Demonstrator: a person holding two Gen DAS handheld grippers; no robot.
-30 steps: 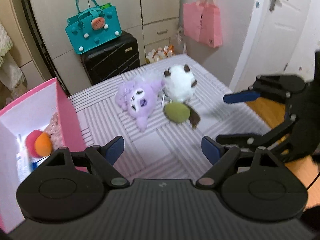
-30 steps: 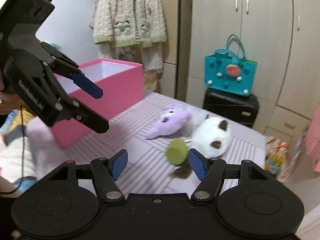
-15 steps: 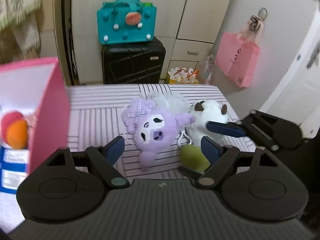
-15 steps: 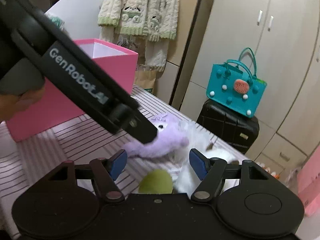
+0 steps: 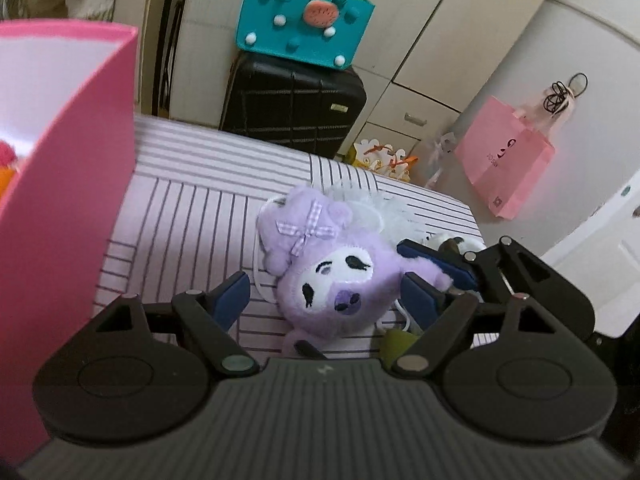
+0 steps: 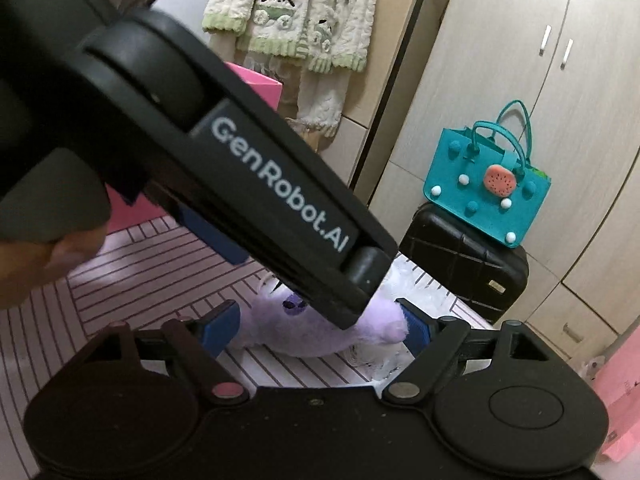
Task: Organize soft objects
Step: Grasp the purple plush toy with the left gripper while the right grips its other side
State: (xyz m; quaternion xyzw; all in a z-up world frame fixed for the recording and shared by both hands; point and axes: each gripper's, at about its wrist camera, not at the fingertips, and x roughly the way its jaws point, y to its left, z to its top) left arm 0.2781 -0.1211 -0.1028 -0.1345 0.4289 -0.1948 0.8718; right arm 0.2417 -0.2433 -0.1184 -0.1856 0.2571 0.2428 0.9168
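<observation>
A purple plush (image 5: 336,272) with a checked bow lies on the striped table (image 5: 192,208). My left gripper (image 5: 326,296) is open, its jaws on either side of the plush's head. My right gripper (image 6: 316,328) is open too, low over the same plush (image 6: 320,332) from the other side; its blue finger (image 5: 436,260) shows in the left wrist view. A white fluffy toy (image 5: 376,208) lies behind the plush, and a green soft object (image 5: 396,342) peeks out beside my right finger. The pink box (image 5: 68,184) stands at the left, with red and orange items inside.
A black suitcase (image 5: 296,108) with a teal bag (image 5: 304,28) on top stands behind the table. A pink paper bag (image 5: 508,164) hangs on the wall at right. The left gripper's body (image 6: 240,184) fills much of the right wrist view. A sweater (image 6: 288,28) hangs behind the box.
Both grippers have moved down and in toward the purple plush, which now sits between the jaws of each. The pink box has come closer at the left.
</observation>
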